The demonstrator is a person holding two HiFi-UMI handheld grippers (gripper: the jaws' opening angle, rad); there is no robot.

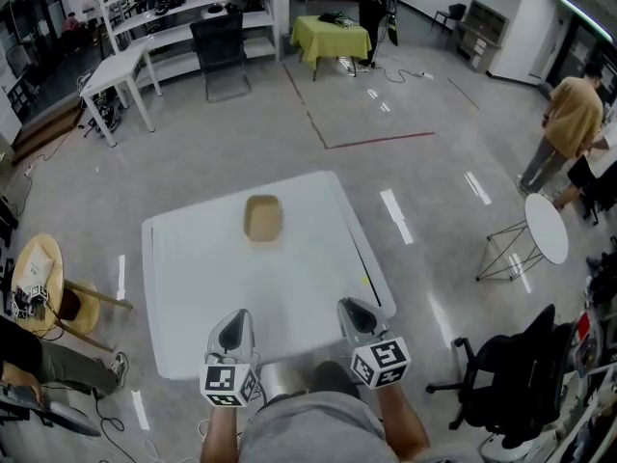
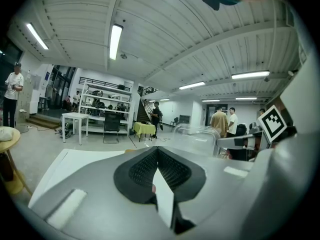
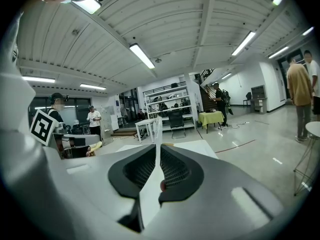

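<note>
Jaws pressed together, the left gripper (image 1: 237, 316) and right gripper (image 1: 346, 304) hang over the near edge of the white table (image 1: 193, 287). Open tabletop separates them from the tan tray (image 1: 262, 218).

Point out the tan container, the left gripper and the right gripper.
tan container (image 1: 262, 218): head view, its hollow middle.
left gripper (image 1: 240, 314): head view, tips of its fingers.
right gripper (image 1: 345, 304): head view, tips of its fingers.
</note>
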